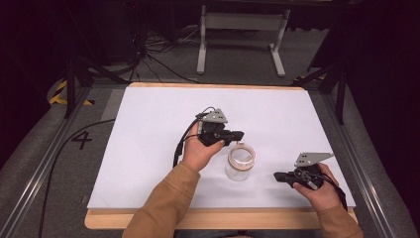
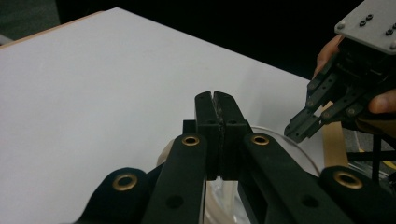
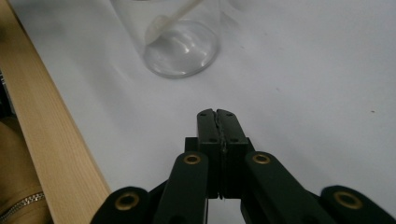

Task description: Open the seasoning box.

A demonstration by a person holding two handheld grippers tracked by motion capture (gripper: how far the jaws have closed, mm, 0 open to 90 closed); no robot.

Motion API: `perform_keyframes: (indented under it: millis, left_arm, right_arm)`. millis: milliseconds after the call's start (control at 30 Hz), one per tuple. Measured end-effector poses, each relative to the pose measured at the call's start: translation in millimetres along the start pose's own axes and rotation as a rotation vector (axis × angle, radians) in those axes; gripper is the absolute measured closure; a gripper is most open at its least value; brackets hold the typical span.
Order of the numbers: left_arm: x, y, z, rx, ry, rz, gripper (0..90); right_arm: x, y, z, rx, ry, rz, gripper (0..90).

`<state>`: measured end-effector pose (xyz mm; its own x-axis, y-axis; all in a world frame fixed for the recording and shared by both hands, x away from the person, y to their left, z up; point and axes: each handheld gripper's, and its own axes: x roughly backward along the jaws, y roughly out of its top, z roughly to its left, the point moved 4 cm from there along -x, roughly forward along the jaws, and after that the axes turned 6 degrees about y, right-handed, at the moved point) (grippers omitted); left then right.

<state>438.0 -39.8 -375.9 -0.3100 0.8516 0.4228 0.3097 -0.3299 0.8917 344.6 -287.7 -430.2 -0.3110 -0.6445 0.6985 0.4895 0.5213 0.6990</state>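
Now jar just below left gripper, beside right gripper.

A white-topped table with a wooden edge carries a clear glass jar.

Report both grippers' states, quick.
Left gripper: closed, holding nothing, above the glass jar.
Right gripper: closed, holding nothing, pointed at the jar.
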Motion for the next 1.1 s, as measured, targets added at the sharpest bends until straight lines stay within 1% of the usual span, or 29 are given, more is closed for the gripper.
perform_keyframes:
  millis: [67,100,133,167,233,267,300,333,367,400,433,467,500,533,600,667,733,767,800,833,900,1100]
  left_arm:
    - [-6.2,-1.2,-1.5,-0.015,0.01,0.001,89.9]
    - [-6.2,-1.2,-1.5,-0.015,0.01,0.001,90.0]
    - [-7.9,-2.0,-1.8,-0.012,0.011,-0.002,90.0]
    - [-9.2,-2.7,-1.2,-0.018,0.013,-0.001,90.0]
    - [-11.6,-4.4,-0.8,-0.012,0.02,0.006,90.0]
    - [-12.3,-4.8,-0.4,-0.013,0.023,0.004,90.0]
    - [-13.5,-5.4,1.0,-0.02,0.034,-0.001,89.9]
    - [-13.5,-6.1,1.4,-0.015,0.045,0.004,90.0]
    - [-13.4,-6.4,2.6,-0.021,0.051,0.009,90.0]
    - [-13.8,-7.2,3.7,-0.015,0.058,0.007,89.9]
    - [-13.3,-7.9,5.1,-0.017,0.064,0.018,90.0]
    - [-14.2,-8.7,6.0,-0.013,0.068,0.013,89.9]
    - [-14.5,-9.3,6.6,-0.012,0.07,0.017,89.9]
    - [-15.6,-10.1,7.5,-0.013,0.073,0.011,90.0]
    - [-16.7,-11.4,8.5,-0.014,0.08,0.021,89.9]
    - [-16.9,-11.2,8.7,-0.002,0.083,0.017,89.9]
    - [-16.3,-10.8,8.7,-0.014,0.102,0.025,89.9]
    - [-16.2,-10.8,8.9,-0.012,0.104,0.025,89.9]
    - [-16.5,-10.9,8.9,-0.003,0.102,0.022,90.0]
    - [-16.5,-10.9,9.8,-0.007,0.102,0.02,89.9]
    - [-16.9,-11.3,10.5,0.004,0.105,0.019,89.9]
    - [-17.9,-11.2,10.4,-0.002,0.1,0.014,89.9]
  right_arm:
    - [-1.7,1.7,3.3,0.009,0.007,-0.007,90.0]
    - [-1.7,1.7,3.3,0.009,0.007,-0.007,90.0]
    - [-3.1,4.1,7.2,0.02,0.016,-0.018,90.0]
    - [-4.1,6.0,9.7,0.026,0.021,-0.03,90.0]
    - [-6.3,10.3,15.3,0.039,0.036,-0.051,90.0]
    - [-8.4,13.8,19.3,0.055,0.04,-0.062,90.0]
    - [-9.6,15.9,21.9,0.063,0.045,-0.066,90.0]
    - [-11.7,19.0,25.7,0.076,0.05,-0.073,90.0]
    - [-13.2,21.0,28.5,0.083,0.056,-0.077,90.0]
    - [-14.2,22.1,30.6,0.087,0.062,-0.079,90.0]
    - [-15.6,23.4,33.5,0.094,0.067,-0.081,90.0]
    - [-16.6,24.1,35.1,0.099,0.067,-0.083,90.0]
    - [-17.0,24.8,36.1,0.102,0.068,-0.085,90.0]
    - [-17.1,25.2,36.9,0.101,0.068,-0.087,90.0]
    - [-16.8,27.1,38.0,0.099,0.068,-0.105,90.0]
    - [-16.4,28.7,38.4,0.102,0.067,-0.117,90.0]
    - [-16.2,29.9,39.1,0.1,0.067,-0.124,90.0]
    - [-16.2,30.4,39.3,0.099,0.069,-0.128,90.0]
    - [-16.3,31.0,39.2,0.101,0.067,-0.133,90.0]
    - [-16.5,31.9,39.3,0.097,0.068,-0.139,90.0]
    - [-17.0,34.2,39.2,0.096,0.064,-0.154,90.0]
    - [-19.5,39.4,41.1,0.097,0.065,-0.164,90.0]
